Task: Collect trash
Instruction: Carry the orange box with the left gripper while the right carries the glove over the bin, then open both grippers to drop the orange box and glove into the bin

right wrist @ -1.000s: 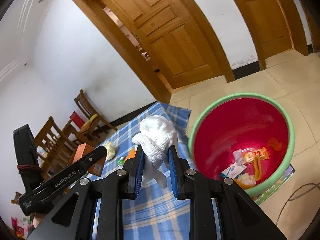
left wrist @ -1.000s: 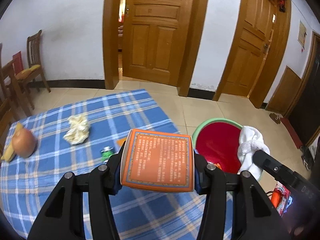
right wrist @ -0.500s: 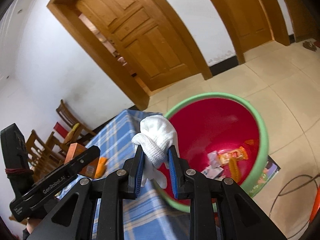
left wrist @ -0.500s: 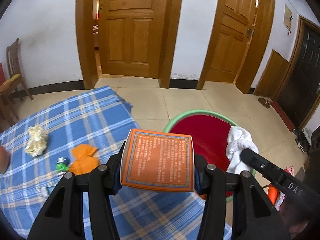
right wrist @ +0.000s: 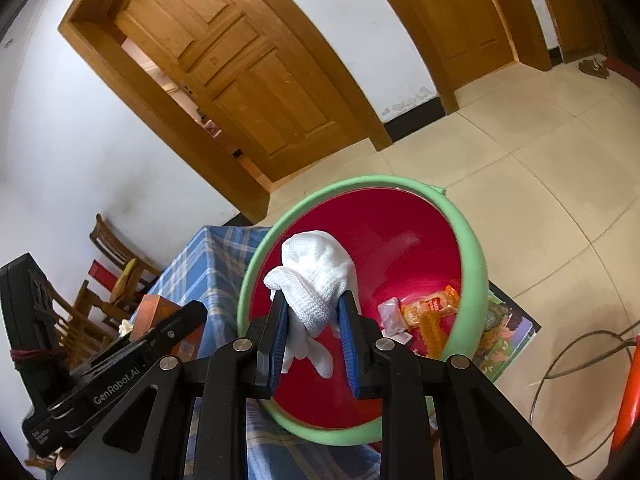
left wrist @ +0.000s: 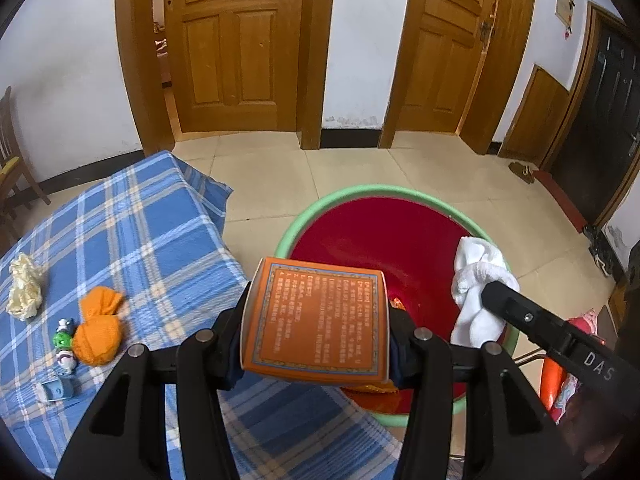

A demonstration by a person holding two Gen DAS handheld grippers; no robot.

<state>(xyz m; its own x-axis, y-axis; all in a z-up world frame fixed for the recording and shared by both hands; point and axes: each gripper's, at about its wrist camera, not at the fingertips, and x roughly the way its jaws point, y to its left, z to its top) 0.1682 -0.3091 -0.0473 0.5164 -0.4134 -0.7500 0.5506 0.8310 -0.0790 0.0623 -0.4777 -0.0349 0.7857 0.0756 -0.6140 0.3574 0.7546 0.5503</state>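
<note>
Your left wrist view looks forward and down, close above the basin [left wrist: 304, 216] and table edge [left wrist: 224, 236]. Your right wrist view, tilted, peers into that same basin [right wrist: 472, 240] from nearer.

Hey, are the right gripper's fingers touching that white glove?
Touching. The right wrist view shows both blue fingers pressed against the white glove over the basin.

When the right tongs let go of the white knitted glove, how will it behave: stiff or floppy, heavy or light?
Probably floppy: the white knitted glove bunches above the right tongs and its fingers dangle limp below. It is likely light, being thin knit fabric. Released here, over the red basin, it should drop in softly without rolling, though the knit might snag on the ridged blue pads.
</note>
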